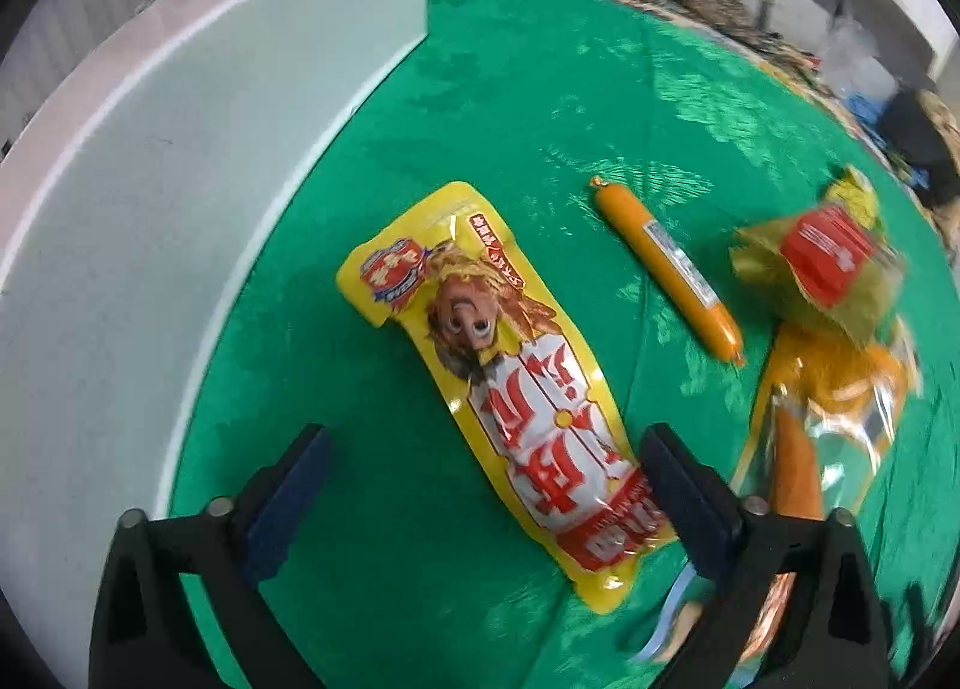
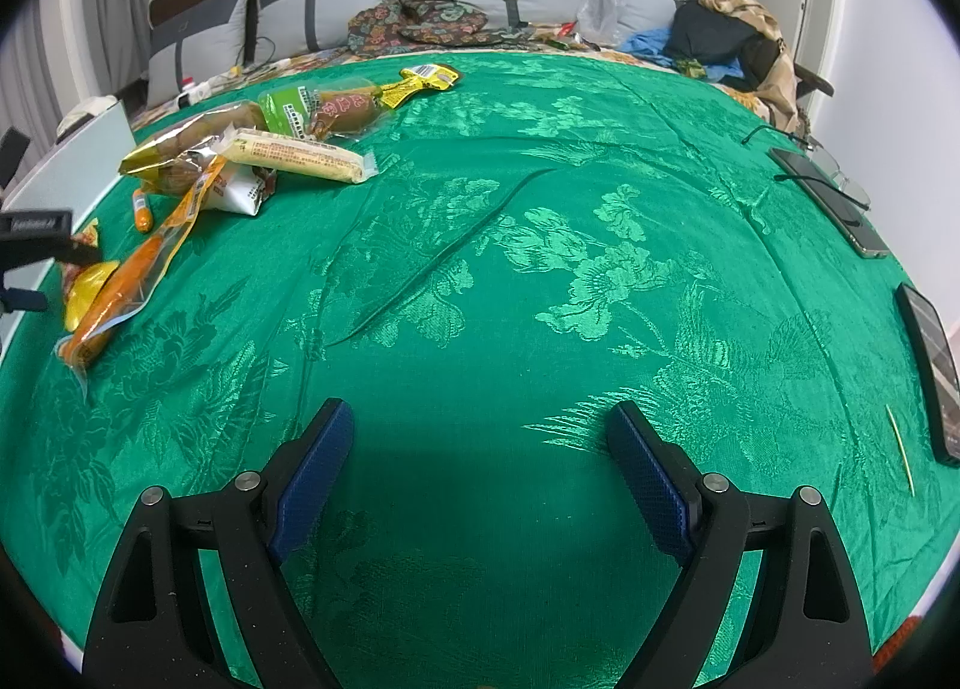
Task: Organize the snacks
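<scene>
1. Left gripper [image 1: 483,467]: hung wide open over the green cloth [image 1: 516,107], jaws astride the near end of a yellow sausage packet [image 1: 510,395]; nothing gripped, pads clear of the wrapper on both sides.
2. Yellow sausage packet: lay flat and lengthwise between the jaws, far end reaching toward the white board [image 1: 180,179].
3. White board: stood upright along the left edge of the cloth, close to the packet, closing off that side.
4. Orange sausage stick [image 1: 669,269]: lay alone on the cloth to the right of the packet, apart from it, bare cloth between.
5. Red-labelled snack bag [image 1: 822,263] and an orange clear-wrapped snack [image 1: 834,389]: crowded the right side, blurred, the latter just beside the right jaw.
6. Right gripper [image 2: 477,461]: stood open and empty above bare cloth, with nothing between the jaws.
7. Snack pile [image 2: 240,161]: sat far off toward the upper left of the right wrist view, near the board; wide open cloth lay ahead and to the right.
8. Phones [image 2: 834,197] and a dark tablet [image 2: 930,371]: lined the right edge of the cloth, well apart from the right gripper.
</scene>
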{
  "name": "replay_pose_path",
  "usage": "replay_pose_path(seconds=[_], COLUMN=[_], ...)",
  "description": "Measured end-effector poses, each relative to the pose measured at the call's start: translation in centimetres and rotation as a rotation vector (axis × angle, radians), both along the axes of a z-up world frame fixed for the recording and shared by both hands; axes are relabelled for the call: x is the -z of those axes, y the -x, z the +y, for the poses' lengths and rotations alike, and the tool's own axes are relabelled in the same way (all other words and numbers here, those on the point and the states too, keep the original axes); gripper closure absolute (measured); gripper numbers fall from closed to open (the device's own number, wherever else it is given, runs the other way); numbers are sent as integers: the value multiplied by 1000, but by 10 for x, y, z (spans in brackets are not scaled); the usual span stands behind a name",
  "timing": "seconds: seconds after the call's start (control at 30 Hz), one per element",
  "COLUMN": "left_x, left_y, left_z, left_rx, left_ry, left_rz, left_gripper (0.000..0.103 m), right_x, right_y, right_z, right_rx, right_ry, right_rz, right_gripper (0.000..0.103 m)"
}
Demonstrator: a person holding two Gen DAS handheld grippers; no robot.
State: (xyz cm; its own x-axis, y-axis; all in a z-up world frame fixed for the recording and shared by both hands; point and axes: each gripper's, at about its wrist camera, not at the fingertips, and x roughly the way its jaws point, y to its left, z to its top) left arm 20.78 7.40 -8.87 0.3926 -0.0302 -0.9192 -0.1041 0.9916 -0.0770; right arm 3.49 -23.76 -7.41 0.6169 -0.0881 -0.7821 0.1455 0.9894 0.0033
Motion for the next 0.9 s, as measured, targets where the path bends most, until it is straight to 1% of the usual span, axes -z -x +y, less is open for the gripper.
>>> replay_pose_path(seconds=[0.03,0.07,0.13,0.2,0.23,0.27,0.37,0.43,0.5,0.6,0.67,0.73,0.83,0.9], left_x=[-2,-4,-8,-10,-10,-9,-7,-8,-9,-10,-11,-11,-12,-16], left_y=[2,6,10,12,10,8,7,13,26,59,75,82,80,84], left_z=[2,3,4,3,0,-1,-9,-20,-34,-60,-70,-73,-59,-43], left_rx=[22,54,107,159,189,211,267,324,397,540,587,583,484,419], left_ry=[1,-15,-51,-80,-76,-62,-67,-31,-22,15,21,7,31,13], left_rz=[-4,-6,-17,-31,-30,-20,-19,-15,-15,-25,-37,-45,-32,-32], left_gripper=[15,18,26,31,45,55,59,60,60,60,60,60,63,64], right_x=[0,0,0,0,0,0,0,0,0,0,0,-1,-1,-1], right_y=[0,0,0,0,0,0,0,0,0,0,0,0,1,1], right_z=[0,0,0,0,0,0,0,0,0,0,0,0,0,0], right_rx=[0,0,0,0,0,0,0,0,0,0,0,0,0,0], right_ry=[0,0,0,0,0,1,0,1,0,1,1,1,1,1], right_rz=[0,0,0,0,0,0,0,0,0,0,0,0,-1,-1], right_gripper=[13,13,13,13,13,13,13,13,13,13,13,13,13,13])
